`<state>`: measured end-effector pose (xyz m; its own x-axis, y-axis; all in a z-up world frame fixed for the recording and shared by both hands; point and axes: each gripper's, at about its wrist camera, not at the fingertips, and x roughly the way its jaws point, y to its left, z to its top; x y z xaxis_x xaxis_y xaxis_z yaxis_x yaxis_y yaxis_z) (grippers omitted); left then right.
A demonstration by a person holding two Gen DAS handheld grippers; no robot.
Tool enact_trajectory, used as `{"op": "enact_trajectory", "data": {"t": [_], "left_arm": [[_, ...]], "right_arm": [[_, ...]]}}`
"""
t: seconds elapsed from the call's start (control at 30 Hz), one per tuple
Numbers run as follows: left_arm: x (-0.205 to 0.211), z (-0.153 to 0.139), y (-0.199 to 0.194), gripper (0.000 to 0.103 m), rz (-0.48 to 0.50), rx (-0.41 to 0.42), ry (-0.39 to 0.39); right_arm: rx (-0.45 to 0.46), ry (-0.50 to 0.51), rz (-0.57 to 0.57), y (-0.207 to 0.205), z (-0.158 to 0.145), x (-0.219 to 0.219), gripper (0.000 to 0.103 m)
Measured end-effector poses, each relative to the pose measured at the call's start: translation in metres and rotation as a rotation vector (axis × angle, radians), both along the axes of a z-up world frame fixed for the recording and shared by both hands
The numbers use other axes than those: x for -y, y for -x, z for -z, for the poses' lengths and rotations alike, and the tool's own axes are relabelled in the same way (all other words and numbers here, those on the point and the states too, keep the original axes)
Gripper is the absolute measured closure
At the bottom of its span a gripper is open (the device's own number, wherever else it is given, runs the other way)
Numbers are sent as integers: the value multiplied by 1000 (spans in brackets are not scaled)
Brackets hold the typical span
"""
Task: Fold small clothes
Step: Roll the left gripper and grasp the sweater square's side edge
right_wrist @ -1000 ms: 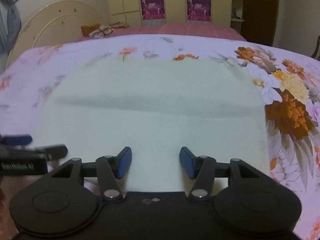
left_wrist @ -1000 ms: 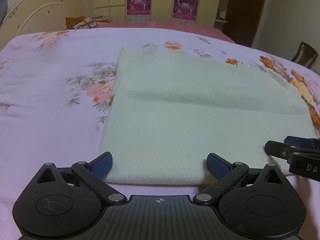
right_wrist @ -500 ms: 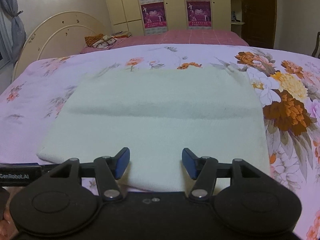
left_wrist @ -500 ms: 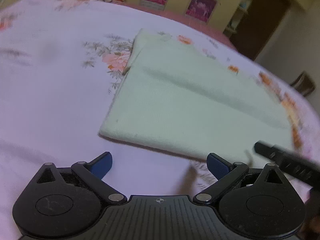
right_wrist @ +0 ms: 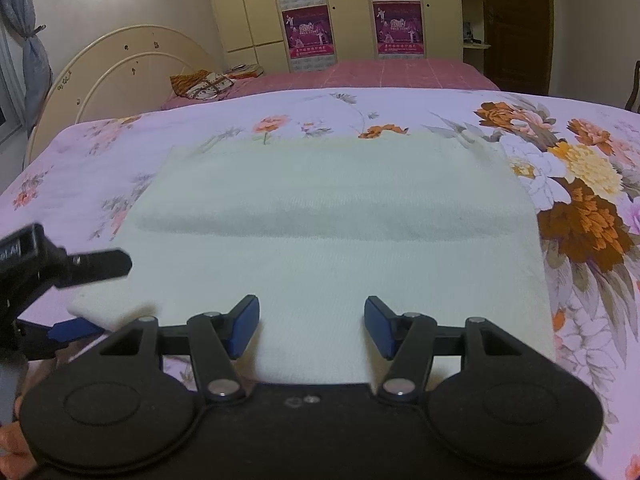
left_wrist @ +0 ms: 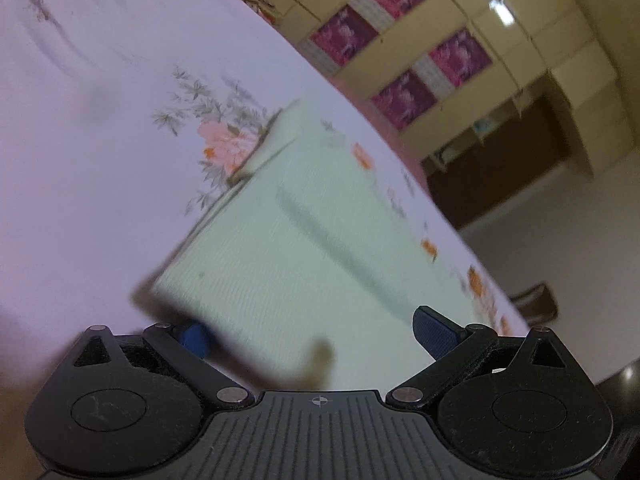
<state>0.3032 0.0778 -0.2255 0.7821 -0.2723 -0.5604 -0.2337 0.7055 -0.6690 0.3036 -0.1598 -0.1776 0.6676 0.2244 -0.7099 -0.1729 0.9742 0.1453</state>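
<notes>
Pale green knit garment (right_wrist: 328,240), folded rectangle, flat on floral bedsheet (right_wrist: 100,140), crease ridge across middle.

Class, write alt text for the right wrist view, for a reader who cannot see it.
A pale green folded garment lies flat on a floral bedsheet, its near edge between the open blue-padded fingers of the right gripper. The left gripper straddles the garment's near left corner, one finger above and one below.

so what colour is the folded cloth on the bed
Pale mint green cloth, plain; clearest in the right wrist view.
</notes>
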Motion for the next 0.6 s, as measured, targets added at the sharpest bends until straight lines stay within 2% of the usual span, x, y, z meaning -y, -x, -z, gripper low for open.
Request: {"op": "enact_trajectory", "data": {"t": [0.1, 0.17, 0.23, 0.37, 0.43, 0.5, 0.6], "left_arm": [[1, 3, -10, 5, -32, 30, 10], [0, 6, -19, 19, -52, 33, 20], [-5, 11, -27, 38, -72, 28, 43], [-12, 17, -40, 57, -95, 16, 50], [-14, 21, -47, 80, -93, 7, 57], [-15, 24, -50, 93, -93, -11, 54], [-15, 24, -52, 93, -76, -12, 40]], "right_arm": [[4, -8, -1, -9, 2, -1, 45], [10, -10, -3, -15, 2, -2, 45], [20, -14, -6, -24, 2, -4, 45], [46, -4, -20, -42, 0, -12, 45], [61, 4, -30, -50, -1, -17, 46], [92, 28, -42, -55, -3, -24, 46], [126, 105, -49, -59, 0, -34, 46]]}}
